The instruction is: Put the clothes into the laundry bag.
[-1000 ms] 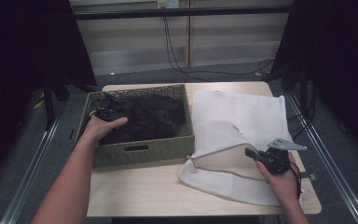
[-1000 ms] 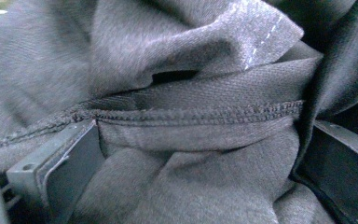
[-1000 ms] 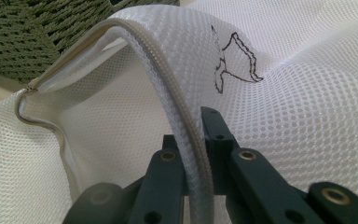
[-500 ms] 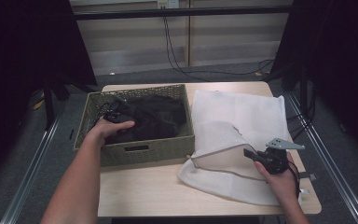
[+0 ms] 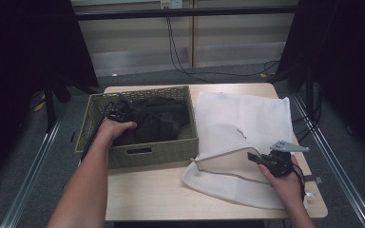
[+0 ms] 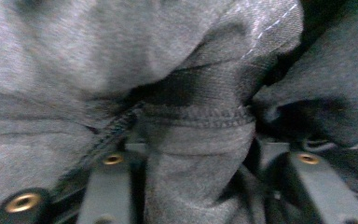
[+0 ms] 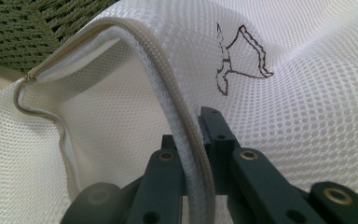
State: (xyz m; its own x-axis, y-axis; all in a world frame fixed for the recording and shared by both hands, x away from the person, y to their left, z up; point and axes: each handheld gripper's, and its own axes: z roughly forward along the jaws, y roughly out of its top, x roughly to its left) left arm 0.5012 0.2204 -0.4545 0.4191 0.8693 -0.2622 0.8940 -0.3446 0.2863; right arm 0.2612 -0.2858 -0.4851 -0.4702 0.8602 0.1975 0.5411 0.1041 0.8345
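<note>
One dark garment (image 5: 154,124) lies in the woven basket (image 5: 138,154) at the counter's left; the left gripper (image 5: 119,111), jaws just closing, has a fold between them. The right gripper (image 7: 193,140) pinches the mesh bag (image 5: 247,118)'s zipper edge, holding its mouth open. Best grab deep before lifting.

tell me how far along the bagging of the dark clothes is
Done: the right tongs are shut on the zipper edge of the white mesh bag, holding its mouth open. In hand: the left tongs, in the woven basket, have just been closing around a fold of dark garment. Left: lifting the garment out and into the bag, which looks empty.
</note>
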